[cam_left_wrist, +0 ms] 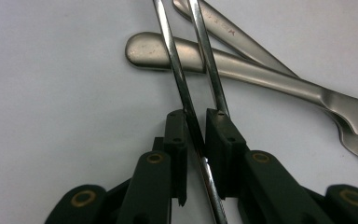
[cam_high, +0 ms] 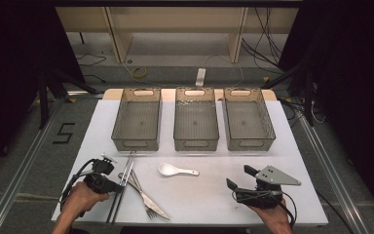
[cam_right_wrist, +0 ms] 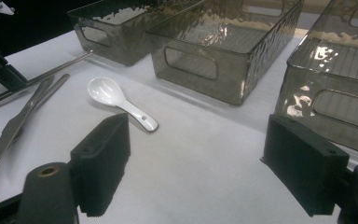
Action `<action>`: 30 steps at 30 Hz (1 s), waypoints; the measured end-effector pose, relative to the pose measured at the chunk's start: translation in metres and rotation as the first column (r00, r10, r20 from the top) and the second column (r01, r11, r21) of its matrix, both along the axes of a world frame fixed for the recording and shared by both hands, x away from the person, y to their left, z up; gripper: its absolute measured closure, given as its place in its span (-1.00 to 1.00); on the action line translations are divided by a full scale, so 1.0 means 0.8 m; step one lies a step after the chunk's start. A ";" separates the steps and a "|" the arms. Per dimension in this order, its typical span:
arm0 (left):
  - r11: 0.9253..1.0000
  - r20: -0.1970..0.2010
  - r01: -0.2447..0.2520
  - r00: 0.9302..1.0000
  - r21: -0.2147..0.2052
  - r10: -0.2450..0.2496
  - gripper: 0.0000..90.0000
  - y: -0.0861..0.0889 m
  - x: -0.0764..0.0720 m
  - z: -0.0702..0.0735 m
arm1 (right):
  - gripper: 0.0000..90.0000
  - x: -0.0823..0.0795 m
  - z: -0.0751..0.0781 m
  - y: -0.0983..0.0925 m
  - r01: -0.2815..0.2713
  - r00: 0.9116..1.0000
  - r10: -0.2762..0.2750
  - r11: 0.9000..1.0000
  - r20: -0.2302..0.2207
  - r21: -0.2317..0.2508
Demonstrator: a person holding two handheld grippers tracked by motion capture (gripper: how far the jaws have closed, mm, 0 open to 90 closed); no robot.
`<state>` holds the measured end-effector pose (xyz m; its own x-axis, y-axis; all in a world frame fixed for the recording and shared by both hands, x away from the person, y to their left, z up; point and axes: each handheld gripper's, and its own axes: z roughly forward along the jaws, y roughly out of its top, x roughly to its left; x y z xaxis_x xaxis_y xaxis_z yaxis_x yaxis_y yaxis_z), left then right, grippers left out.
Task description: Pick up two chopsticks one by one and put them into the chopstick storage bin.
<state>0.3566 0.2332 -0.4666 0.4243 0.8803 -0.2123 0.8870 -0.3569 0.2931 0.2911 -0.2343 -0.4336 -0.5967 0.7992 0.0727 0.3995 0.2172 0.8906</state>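
Observation:
Two metal chopsticks (cam_high: 122,183) lie side by side at the front left of the white table. My left gripper (cam_high: 118,184) reaches them from the left, low over the table. In the left gripper view one chopstick (cam_left_wrist: 182,88) runs through the narrow gap of my left gripper (cam_left_wrist: 196,126), and I see no firm pinch on it. The second chopstick (cam_left_wrist: 207,60) passes out of sight at the right jaw. A metal fork (cam_left_wrist: 261,77) and a knife (cam_left_wrist: 233,32) lie crossed under them. My right gripper (cam_high: 240,177) rests open at the front right, with nothing in it (cam_right_wrist: 196,163).
A white ceramic spoon (cam_high: 175,170) lies mid-table (cam_right_wrist: 116,100). Three empty smoked-plastic bins stand in a row at the back: left (cam_high: 136,141), middle (cam_high: 196,142), right (cam_high: 249,141). The fork and knife (cam_high: 148,201) lie just right of the chopsticks.

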 end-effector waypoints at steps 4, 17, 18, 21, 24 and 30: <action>1.000 0.001 -0.002 1.000 0.002 0.002 0.75 0.000 0.000 0.000 | -0.47 0.000 0.000 0.000 -0.001 1.000 0.001 1.000 -0.002 -0.001; 1.000 0.001 -0.009 1.000 0.029 0.009 0.86 -0.003 0.001 0.000 | -0.47 0.001 -0.002 0.002 -0.005 1.000 0.005 1.000 -0.008 -0.009; 1.000 0.001 -0.009 1.000 0.029 0.009 0.86 -0.003 0.001 0.000 | -0.47 0.001 -0.002 0.002 -0.006 1.000 0.006 1.000 -0.009 -0.010; 1.000 0.001 -0.004 1.000 0.029 0.004 0.87 -0.003 0.001 0.000 | -0.47 0.001 -0.002 0.001 -0.003 1.000 0.003 1.000 -0.011 -0.010; 1.000 0.000 -0.005 1.000 0.020 0.005 0.88 -0.001 0.001 0.000 | -0.46 0.001 -0.002 0.002 -0.004 1.000 0.004 1.000 -0.013 -0.012; 1.000 0.017 -0.001 1.000 0.025 0.000 0.88 0.004 0.002 0.004 | -0.46 0.001 -0.001 0.001 -0.006 1.000 0.006 1.000 -0.010 -0.014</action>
<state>0.3580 0.2366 -0.4637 0.4273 0.8853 -0.1835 0.8822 -0.3638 0.2990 0.2918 -0.2332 -0.4347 -0.6005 0.7968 0.0676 0.4073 0.2320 0.8834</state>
